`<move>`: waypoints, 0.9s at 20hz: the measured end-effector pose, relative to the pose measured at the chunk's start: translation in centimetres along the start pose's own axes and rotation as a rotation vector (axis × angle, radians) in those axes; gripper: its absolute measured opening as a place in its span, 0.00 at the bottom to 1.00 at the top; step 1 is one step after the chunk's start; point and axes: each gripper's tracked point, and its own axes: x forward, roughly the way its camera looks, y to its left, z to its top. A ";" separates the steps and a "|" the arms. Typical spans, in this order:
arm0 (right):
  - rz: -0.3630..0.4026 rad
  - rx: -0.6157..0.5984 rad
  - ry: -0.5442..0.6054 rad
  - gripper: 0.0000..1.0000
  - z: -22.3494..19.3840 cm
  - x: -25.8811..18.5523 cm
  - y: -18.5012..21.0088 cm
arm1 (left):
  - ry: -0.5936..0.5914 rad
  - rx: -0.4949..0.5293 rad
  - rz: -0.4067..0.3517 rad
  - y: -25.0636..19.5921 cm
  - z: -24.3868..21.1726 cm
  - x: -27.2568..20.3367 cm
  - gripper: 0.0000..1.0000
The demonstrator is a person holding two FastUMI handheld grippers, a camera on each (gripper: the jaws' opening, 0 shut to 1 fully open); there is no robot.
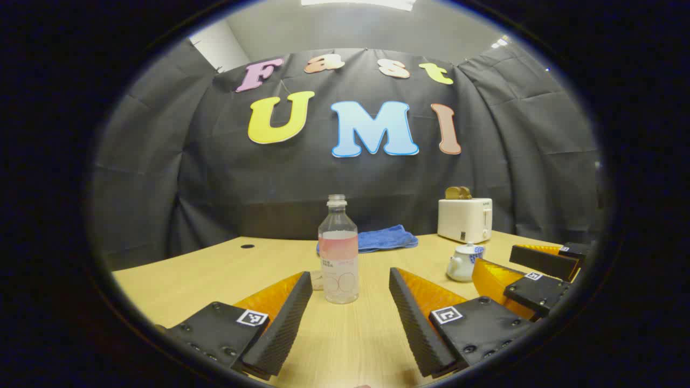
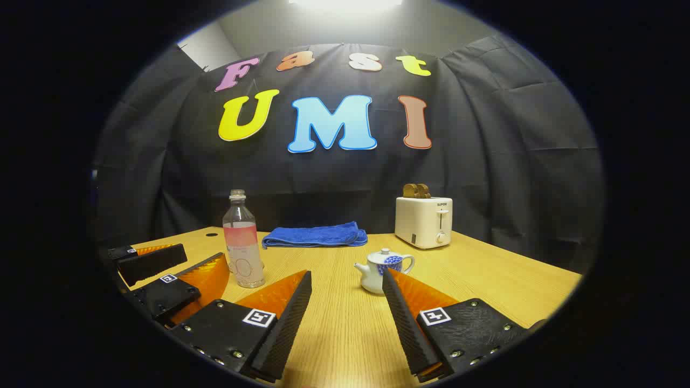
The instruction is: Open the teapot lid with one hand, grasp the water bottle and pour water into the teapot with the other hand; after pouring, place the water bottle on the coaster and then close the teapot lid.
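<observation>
A clear uncapped water bottle with a pink label stands on the wooden table, just ahead of my left gripper, which is open around nothing. A small pale thing lies at the bottle's base; I cannot tell what it is. The white teapot with blue pattern sits lid on, just beyond my open right gripper, partly behind its right fingertip. In the left gripper view the teapot sits beside the right gripper. In the right gripper view the bottle stands right of the left gripper.
A folded blue towel lies at the table's back. A white toaster with bread slices in it stands at the back right. A small dark hole marks the tabletop at the back left. The black cloth wall closes the far side.
</observation>
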 end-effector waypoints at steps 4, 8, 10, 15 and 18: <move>-0.004 0.001 0.001 0.82 -0.1 0.1 -0.1 | 0.002 0.000 -0.011 -0.2 0.1 0.2 1.00; -0.009 0.002 0.004 0.82 -0.1 0.1 -0.2 | 0.002 0.000 -0.015 -0.2 0.0 0.1 1.00; -0.010 0.002 0.001 0.82 0.0 0.1 -0.2 | 0.000 -0.001 -0.018 -0.3 0.0 0.2 1.00; -0.012 -0.001 0.000 0.82 0.1 0.3 -0.4 | -0.002 -0.002 -0.021 -0.3 0.2 0.4 1.00; -0.010 0.020 0.015 0.82 -0.1 1.1 -0.8 | 0.002 -0.015 -0.025 -0.1 0.1 0.9 1.00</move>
